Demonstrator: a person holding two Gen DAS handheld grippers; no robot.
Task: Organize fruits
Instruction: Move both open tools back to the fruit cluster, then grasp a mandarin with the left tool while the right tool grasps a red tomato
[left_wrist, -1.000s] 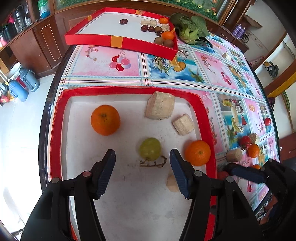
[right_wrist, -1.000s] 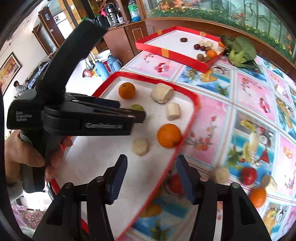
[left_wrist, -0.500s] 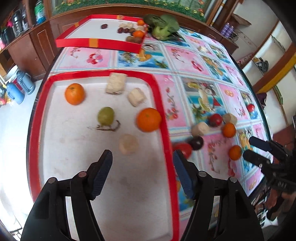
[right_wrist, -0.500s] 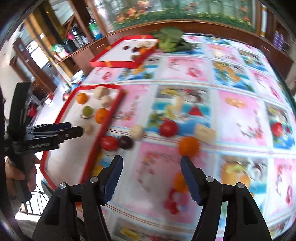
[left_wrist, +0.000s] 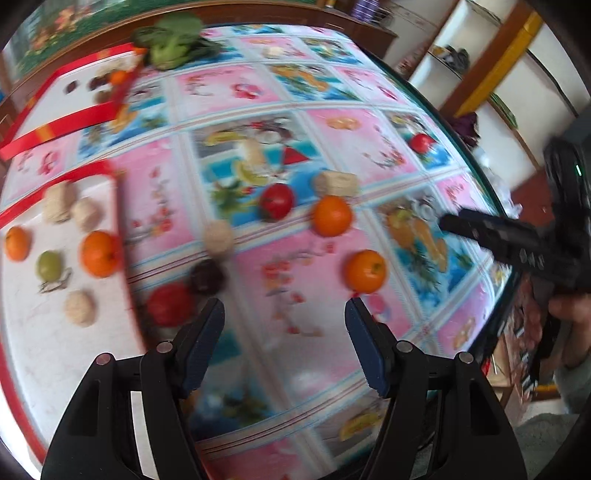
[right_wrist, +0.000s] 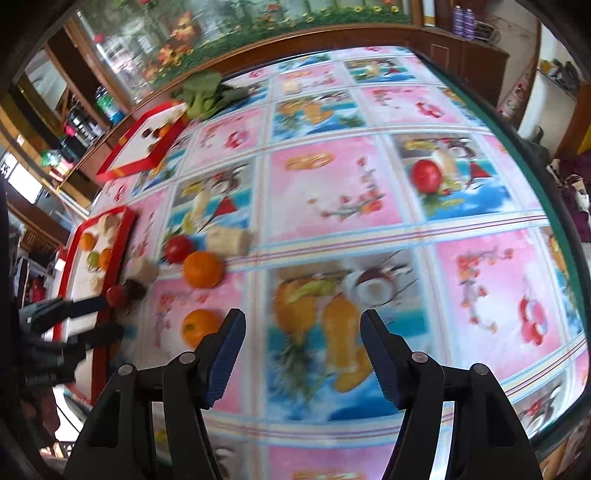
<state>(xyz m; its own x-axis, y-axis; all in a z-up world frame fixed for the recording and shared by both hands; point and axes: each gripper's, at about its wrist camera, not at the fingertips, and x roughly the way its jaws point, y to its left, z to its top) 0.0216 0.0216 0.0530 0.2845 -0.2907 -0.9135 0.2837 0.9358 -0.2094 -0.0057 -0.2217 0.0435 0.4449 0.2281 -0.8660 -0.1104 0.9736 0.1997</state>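
Observation:
My left gripper (left_wrist: 284, 314) is open and empty above the tablecloth, just right of the near red tray (left_wrist: 120, 221). Ahead of it lie two oranges (left_wrist: 365, 270) (left_wrist: 331, 216), a tomato (left_wrist: 170, 304), a dark fruit (left_wrist: 207, 275) and beige pieces (left_wrist: 218, 238). The tray holds two oranges (left_wrist: 99, 253), a green fruit (left_wrist: 49, 265) and beige pieces. My right gripper (right_wrist: 303, 325) is open and empty over a printed fruit picture. An orange (right_wrist: 199, 326) lies just left of its left finger, with another orange (right_wrist: 203, 268) and a tomato (right_wrist: 179, 249) beyond.
A second red tray (right_wrist: 122, 168) with small fruits and leafy greens (right_wrist: 203, 96) sit at the far side. A lone tomato (right_wrist: 426, 175) lies far right. The table's curved edge (right_wrist: 554, 229) runs along the right. A hand (left_wrist: 569, 314) holds the right gripper (left_wrist: 448, 223).
Both grippers have swung right, away from over the near tray to over the tablecloth. Their jaws stand slightly wider than a second ago. Neither has taken hold of anything.

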